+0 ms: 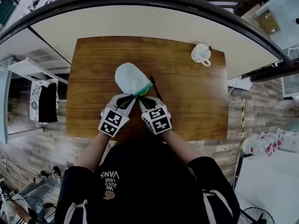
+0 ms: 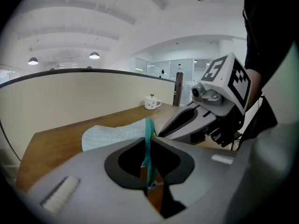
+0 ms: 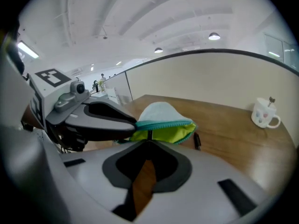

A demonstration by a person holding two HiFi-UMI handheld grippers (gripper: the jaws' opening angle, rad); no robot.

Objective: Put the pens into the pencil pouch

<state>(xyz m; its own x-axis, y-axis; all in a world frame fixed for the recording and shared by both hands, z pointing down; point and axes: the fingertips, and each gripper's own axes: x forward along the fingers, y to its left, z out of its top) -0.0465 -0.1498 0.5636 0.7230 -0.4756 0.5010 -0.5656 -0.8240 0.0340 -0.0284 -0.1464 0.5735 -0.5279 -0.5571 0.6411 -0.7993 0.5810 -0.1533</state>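
Observation:
A pale blue pencil pouch [image 1: 131, 77] with a teal zip lies on the wooden table [image 1: 187, 111], its mouth toward me. My left gripper [image 1: 131, 97] is shut on the teal zip edge [image 2: 149, 130]. My right gripper [image 1: 142, 99] is shut on the lower edge of the mouth. Between them the mouth gapes, and the yellow-green lining [image 3: 164, 134] shows in the right gripper view. A black pen [image 1: 155, 88] lies on the table just right of the pouch, and this pen [image 3: 196, 142] is apart from both grippers. Whether any pens are inside the pouch is hidden.
A white cup [image 1: 201, 54] stands at the table's far right corner. A curved cream partition [image 1: 140, 24] runs behind the table. Bare wood lies to the left and right of the pouch.

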